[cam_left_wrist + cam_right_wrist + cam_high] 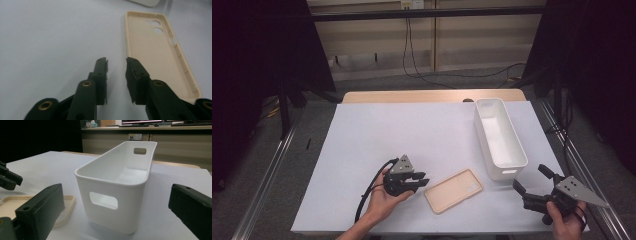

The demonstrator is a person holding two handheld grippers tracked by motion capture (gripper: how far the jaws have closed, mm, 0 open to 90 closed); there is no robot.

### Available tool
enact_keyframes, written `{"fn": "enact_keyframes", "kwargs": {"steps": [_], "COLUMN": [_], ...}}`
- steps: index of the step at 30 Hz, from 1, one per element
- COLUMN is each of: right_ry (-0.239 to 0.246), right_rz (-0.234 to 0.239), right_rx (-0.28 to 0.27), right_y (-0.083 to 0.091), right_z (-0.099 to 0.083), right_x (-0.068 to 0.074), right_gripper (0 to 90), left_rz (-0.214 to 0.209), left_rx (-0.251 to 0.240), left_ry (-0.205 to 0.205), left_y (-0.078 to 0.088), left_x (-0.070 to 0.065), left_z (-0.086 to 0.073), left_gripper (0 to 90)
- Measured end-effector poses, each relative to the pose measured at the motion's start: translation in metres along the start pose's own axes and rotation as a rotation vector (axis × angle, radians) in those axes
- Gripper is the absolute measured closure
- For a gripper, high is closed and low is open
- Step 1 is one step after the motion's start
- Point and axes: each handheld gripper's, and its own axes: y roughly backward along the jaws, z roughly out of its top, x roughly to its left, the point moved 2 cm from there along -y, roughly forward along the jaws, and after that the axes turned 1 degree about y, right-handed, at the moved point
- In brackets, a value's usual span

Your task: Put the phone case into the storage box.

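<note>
**Phone case just ahead of my left gripper**

I see a beige phone case (453,190) lying inside-up, camera cutouts at its far end, just right of my left gripper (421,180), whose jaws stand narrowly apart, empty. My right gripper (528,184) gapes wide before the white bin (499,141).

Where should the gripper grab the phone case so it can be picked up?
Best guess: grab the case by a long side wall. It lies flat with its hollow side up, so the thin raised rim is the only part fingers can pinch. The left gripper sits open just beside its near end and could come from there, one finger inside the wall, one outside.
</note>
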Motion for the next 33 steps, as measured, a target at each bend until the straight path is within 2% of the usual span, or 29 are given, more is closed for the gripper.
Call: {"fn": "enact_keyframes", "kwargs": {"steps": [4, 6, 7, 8, 9, 10, 12, 16, 18, 20, 23, 30, 33], "right_ry": [0.002, 0.001, 0.001, 0.001, 0.000, 0.000, -0.001, 0.001, 0.005, 0.001, 0.000, 0.000, 0.000], "right_rz": [0.000, -0.001, 0.000, -0.001, -0.001, -0.002, -0.002, 0.002, 0.004, 0.002, 0.002, -0.001, 0.000], "right_rx": [-0.001, -0.004, -0.005, -0.005, -0.006, -0.006, -0.006, -0.002, -0.002, -0.002, 0.000, -0.001, 0.000], "right_y": [0.001, 0.001, 0.001, 0.001, 0.001, 0.001, 0.001, 0.001, 0.001, 0.001, 0.001, 0.001, 0.001], "right_z": [0.000, 0.000, 0.000, 0.000, 0.000, 0.000, 0.000, 0.000, 0.000, 0.000, 0.000, 0.000, 0.000], "right_x": [0.000, 0.000, 0.000, 0.000, -0.001, -0.001, -0.001, 0.000, 0.001, 0.001, 0.000, 0.000, 0.000], "right_gripper": [0.0, 0.0, 0.0, 0.0, 0.0, 0.0, 0.0, 0.0, 0.0, 0.0, 0.0, 0.0, 0.0], "left_rz": [0.017, 0.021, 0.027, 0.035, 0.044, 0.054, 0.055, 0.030, 0.019, -0.017, -0.046, -0.086, -0.095], "left_rx": [-0.050, -0.076, -0.080, -0.088, -0.095, -0.095, -0.105, -0.107, -0.108, -0.121, -0.110, -0.049, -0.004], "left_ry": [-0.001, 0.013, 0.014, 0.011, 0.017, 0.015, 0.025, 0.037, 0.034, 0.057, 0.052, 0.069, 0.057], "left_y": [0.007, 0.009, 0.010, 0.011, 0.012, 0.013, 0.015, 0.015, 0.015, 0.013, 0.009, -0.005, -0.012], "left_x": [-0.001, -0.001, -0.001, -0.002, -0.003, -0.003, -0.005, -0.005, -0.004, -0.003, -0.005, -0.007, -0.009], "left_z": [0.001, 0.002, 0.002, 0.002, 0.001, 0.001, 0.000, 0.000, 0.001, 0.002, 0.006, 0.017, 0.022], "left_gripper": [60.2, 53.4, 50.7, 43.6, 43.6, 38.1, 29.1, 13.5, 11.8, 10.7, 10.7, 5.7, 5.5]}}
